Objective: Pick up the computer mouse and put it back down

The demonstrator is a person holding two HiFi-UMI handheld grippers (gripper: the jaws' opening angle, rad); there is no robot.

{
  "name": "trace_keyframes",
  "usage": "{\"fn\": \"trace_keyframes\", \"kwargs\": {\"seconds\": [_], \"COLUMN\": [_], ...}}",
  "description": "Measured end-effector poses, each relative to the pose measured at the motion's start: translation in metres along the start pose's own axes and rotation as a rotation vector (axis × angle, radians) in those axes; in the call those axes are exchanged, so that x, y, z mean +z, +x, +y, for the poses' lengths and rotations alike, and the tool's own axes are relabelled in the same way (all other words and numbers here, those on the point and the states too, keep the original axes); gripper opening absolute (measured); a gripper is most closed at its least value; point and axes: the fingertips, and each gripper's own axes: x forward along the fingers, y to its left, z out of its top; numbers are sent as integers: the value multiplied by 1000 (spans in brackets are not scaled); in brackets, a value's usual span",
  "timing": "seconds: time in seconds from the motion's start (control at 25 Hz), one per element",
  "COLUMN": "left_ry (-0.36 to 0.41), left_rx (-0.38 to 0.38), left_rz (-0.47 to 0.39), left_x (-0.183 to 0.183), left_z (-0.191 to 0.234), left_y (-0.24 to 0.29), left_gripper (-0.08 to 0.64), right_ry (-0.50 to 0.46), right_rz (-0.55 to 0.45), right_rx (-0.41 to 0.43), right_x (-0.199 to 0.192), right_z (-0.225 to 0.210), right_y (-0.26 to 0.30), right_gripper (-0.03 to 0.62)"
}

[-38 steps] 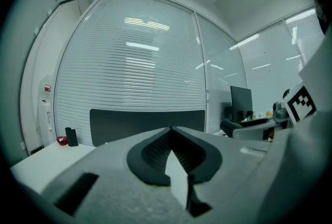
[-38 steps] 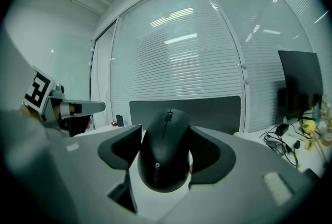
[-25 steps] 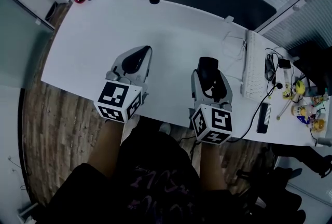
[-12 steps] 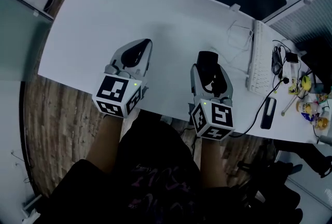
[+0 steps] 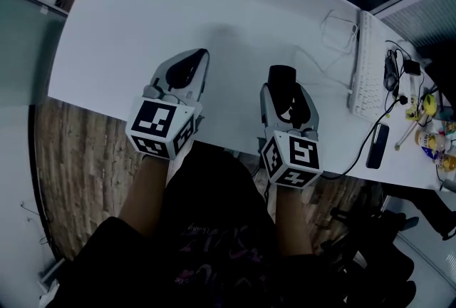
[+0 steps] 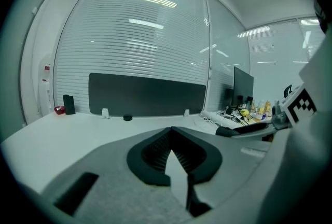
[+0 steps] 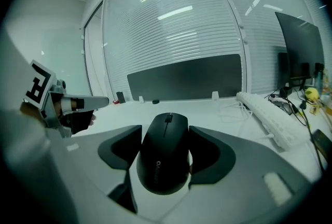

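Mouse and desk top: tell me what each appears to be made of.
Mouse: most likely moulded plastic in matte black. Its smooth rounded shell shows only a soft sheen and a faint printed logo.
Desk top: a smooth, even white surface with no visible grain, probably laminate or painted board. What lies under the surface cannot be told.

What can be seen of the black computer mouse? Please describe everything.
The computer mouse is black, matte plastic by its look, with a rounded back, a scroll wheel between two buttons and small grey print near its tail. No cable shows. Its wheel end points away from the person, over the white desk. The right gripper clamps its sides with dark pads. Whether its underside touches the desk cannot be told.
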Motion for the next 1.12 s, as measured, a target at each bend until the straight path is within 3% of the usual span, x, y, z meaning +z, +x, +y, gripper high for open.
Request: {"fn": "trace_keyframes", "kwargs": {"seconds": [0.48,0.6,1.12], "left_ry": [-59,-63,-78], "left_rx": [14,20,24], "left_rz": [83,87,97], "left_x": [-46,-50,-60], "left_z": [17,22,22], "left_y": [3,4,2], "left_gripper": [5,5,5], "right_ry": [30,8,15], "right_rz": [220,216,221], "right_rx": [5,-6,-4], "right_x": [-96,-98,-99], "right_z": [9,10,9], "right_y": [24,26,29], "right_gripper": [271,210,215]}}
